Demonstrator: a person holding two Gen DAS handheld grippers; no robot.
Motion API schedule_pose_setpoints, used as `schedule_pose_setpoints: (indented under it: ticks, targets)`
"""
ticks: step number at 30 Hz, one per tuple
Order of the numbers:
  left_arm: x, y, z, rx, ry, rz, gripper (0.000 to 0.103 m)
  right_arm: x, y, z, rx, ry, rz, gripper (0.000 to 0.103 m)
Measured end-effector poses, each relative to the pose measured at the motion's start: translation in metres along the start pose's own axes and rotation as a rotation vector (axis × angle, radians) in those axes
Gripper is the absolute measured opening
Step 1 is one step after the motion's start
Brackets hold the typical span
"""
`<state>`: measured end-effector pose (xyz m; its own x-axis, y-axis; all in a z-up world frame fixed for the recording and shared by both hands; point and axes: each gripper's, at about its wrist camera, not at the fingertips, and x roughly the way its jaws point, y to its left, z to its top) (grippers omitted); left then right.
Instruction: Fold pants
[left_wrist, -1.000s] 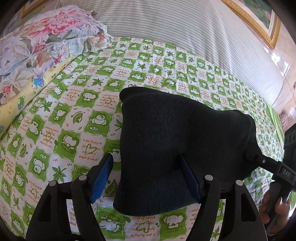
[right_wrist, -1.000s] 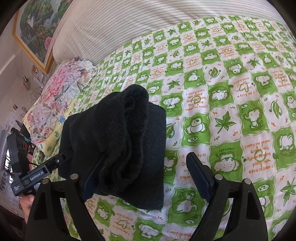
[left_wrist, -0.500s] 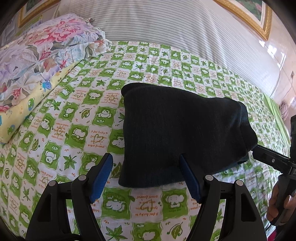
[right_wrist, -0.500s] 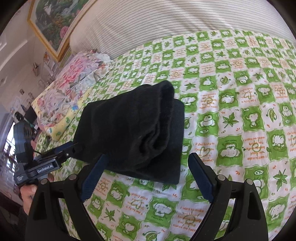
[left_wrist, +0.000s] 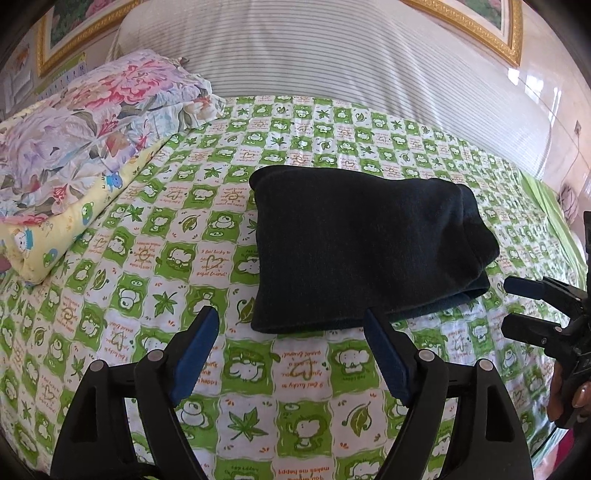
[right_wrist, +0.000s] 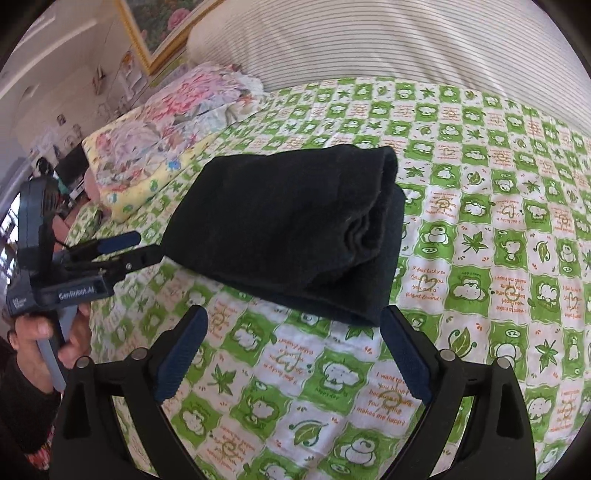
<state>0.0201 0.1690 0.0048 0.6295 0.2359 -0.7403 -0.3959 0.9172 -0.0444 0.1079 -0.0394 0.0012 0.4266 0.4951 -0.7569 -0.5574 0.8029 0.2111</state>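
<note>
The black pants (left_wrist: 362, 243) lie folded into a thick rectangular bundle on the green and white checked bedsheet (left_wrist: 155, 266). They also show in the right wrist view (right_wrist: 295, 232), with the stacked folded layers facing the right. My left gripper (left_wrist: 291, 328) is open and empty, just short of the bundle's near edge. My right gripper (right_wrist: 293, 328) is open and empty, just short of the bundle's other side. Each gripper shows in the other's view, the right one (left_wrist: 517, 306) and the left one (right_wrist: 129, 245), both clear of the cloth.
Floral and yellow pillows (left_wrist: 85, 140) are stacked at the left end of the bed. A striped white bolster (left_wrist: 332, 59) runs along the far side against the wall. Framed pictures (left_wrist: 476, 22) hang above.
Both grippers have pulled back from the folded pants, which were between and over the fingers a second ago. The bundle now lies flat and settled on the sheet.
</note>
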Motion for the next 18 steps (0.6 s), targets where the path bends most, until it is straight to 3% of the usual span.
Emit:
schedule_pose_setpoints:
  ticks: [9,18]
  targets:
    - [-0.018,-0.006,-0.014,0.056,-0.010,0.019,0.083,-0.012,-0.001,-0.005,0.020,-0.013,0.009,0.094]
    - [-0.027,-0.007,-0.024,0.060,-0.007,0.019,0.084,-0.013,0.022,-0.013,-0.090,0.008,-0.024,0.095]
